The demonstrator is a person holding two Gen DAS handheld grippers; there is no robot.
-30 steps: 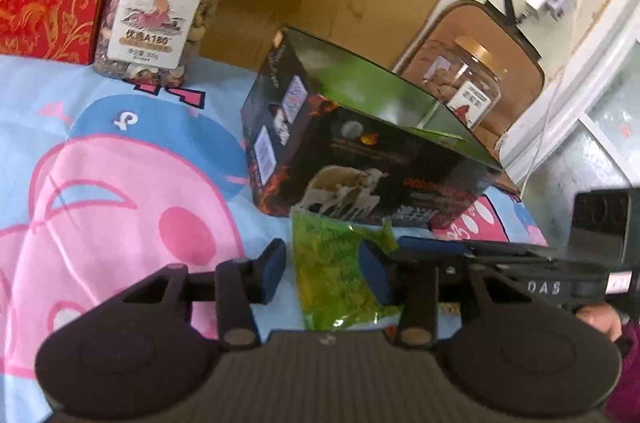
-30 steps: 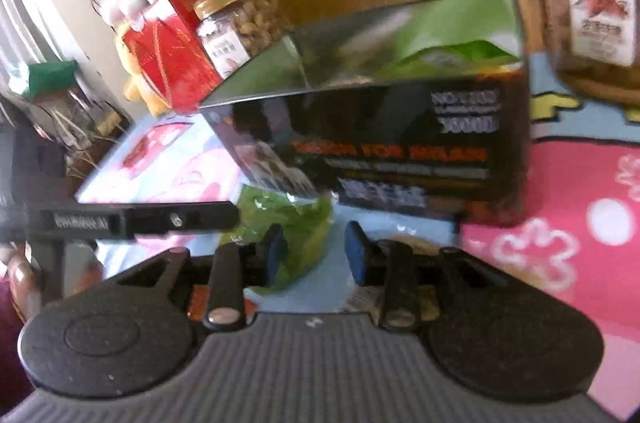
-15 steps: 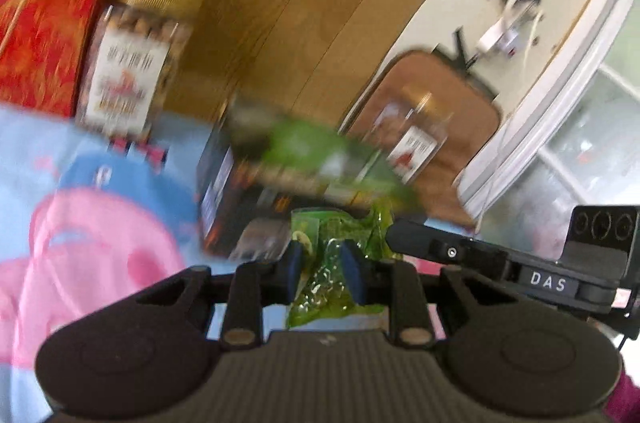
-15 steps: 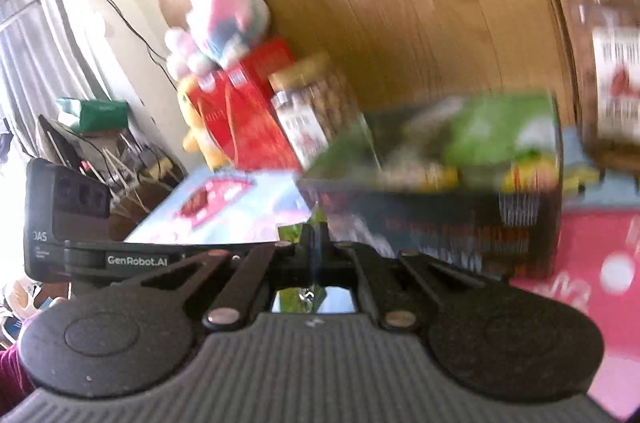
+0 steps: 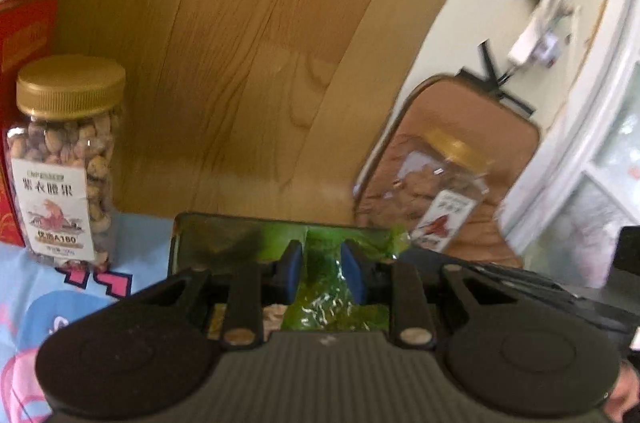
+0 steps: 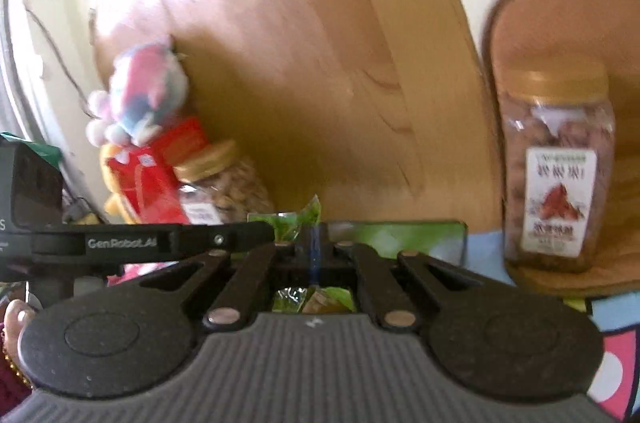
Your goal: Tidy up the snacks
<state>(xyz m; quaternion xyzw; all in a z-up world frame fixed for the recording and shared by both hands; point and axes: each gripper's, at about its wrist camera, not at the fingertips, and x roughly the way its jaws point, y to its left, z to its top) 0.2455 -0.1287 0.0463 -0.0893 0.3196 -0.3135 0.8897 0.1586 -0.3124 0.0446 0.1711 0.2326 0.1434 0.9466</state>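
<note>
While clamped (both sides), green packet [image 5: 326,287] hangs

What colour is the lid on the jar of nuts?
Gold. The lid on the nut jar shows best in the left wrist view.

The green packet [image 5: 326,287] is partly hidden behind the left gripper's body. The red box [image 5: 20,71] is cut by the picture's edge. The right-hand jar [image 5: 434,191] is blurred, its label unreadable.
</note>
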